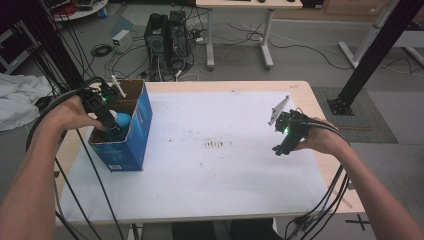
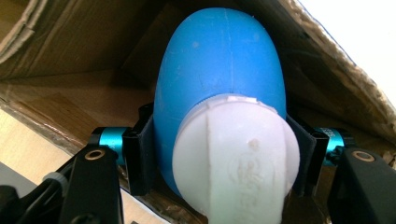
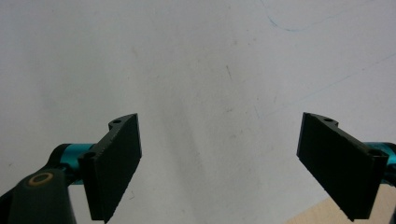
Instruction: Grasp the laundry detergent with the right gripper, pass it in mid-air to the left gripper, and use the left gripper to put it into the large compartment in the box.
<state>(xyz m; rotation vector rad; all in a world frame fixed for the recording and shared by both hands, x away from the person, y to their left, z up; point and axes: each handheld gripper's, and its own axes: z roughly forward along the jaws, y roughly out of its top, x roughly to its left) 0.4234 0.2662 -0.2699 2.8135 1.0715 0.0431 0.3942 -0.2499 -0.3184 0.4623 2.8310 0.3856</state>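
1. A blue bottle with a white cap is pinched between the fingers of the left gripper, inside the open blue cardboard box.
2. The right gripper is held over the white table sheet, fingers spread, nothing between them.
3. Judged progress: the bottle is in the box, and only its release remains.

We see a pale wooden table under a white sheet. A blue cardboard box stands at its left; mid-sheet lie brownish marks, possibly stains.
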